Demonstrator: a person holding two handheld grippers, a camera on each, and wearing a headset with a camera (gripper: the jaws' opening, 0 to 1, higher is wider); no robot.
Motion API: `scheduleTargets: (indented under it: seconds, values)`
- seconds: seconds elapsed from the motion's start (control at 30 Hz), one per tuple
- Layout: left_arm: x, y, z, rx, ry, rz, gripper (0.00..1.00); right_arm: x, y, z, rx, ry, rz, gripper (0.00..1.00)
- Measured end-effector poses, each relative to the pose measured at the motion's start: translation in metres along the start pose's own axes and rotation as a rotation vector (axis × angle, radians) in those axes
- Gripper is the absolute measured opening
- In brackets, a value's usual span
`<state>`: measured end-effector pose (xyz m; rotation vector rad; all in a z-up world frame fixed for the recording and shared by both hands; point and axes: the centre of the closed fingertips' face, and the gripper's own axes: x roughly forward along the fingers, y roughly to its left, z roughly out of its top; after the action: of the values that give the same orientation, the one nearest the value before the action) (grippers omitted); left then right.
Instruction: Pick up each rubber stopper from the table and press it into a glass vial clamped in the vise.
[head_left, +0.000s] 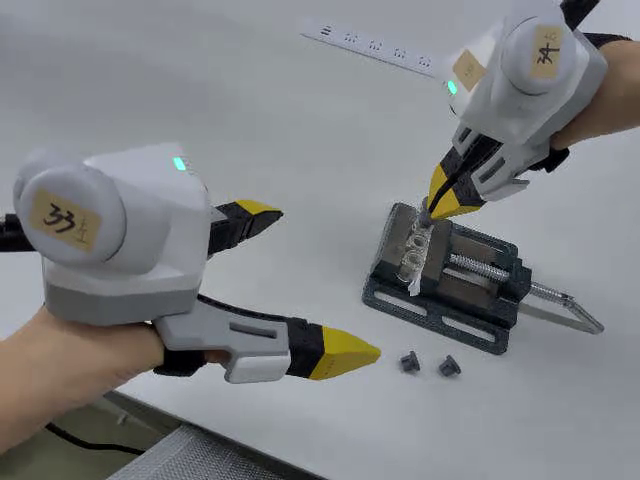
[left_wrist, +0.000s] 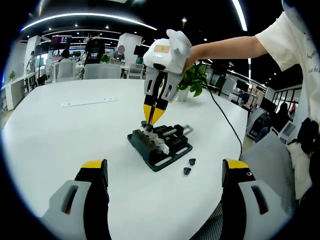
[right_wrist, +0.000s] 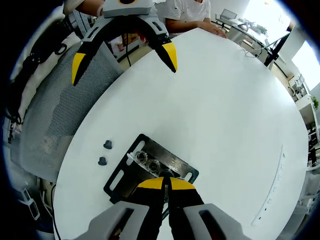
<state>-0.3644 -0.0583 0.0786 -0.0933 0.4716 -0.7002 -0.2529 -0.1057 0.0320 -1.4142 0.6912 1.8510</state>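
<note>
R gripper (head_left: 436, 210) pinches stopper (head_left: 425, 214), L gripper (head_left: 329, 281) wide

Left gripper (head_left: 305, 280) low and level, jaws wide apart; right gripper (head_left: 443, 207) steeply nose-down, jaws together

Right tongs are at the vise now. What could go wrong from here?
1. The right tongs are tilted, shut on a stopper over the end vial in the vise: it may seat crooked or slip out.
2. Hard pressing could crack the glass.
3. Two loose stoppers lie near the table edge; the open left tongs could knock them off.
</note>
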Motion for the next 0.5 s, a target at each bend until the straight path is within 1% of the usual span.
scheduleTargets:
  seconds: [0.23,0.27,0.5]
  values:
    - [0.0008,-0.0009,-0.0005,-0.002,0.002,-0.003,0.94,0.0019,-0.004,0.0005,-0.002,-0.001,-0.002,0.0]
    - [0.0006,-0.0007,-0.0007,-0.001,0.002,-0.003,0.94,0.0018,-0.0026,0.0006,0.005,-0.001,0.005,0.0]
    - [0.0004,-0.0018,-0.0014,-0.006,0.002,-0.004,0.94,0.0015,-0.0005,0.001,-0.005,0.009,0.008,0.0]
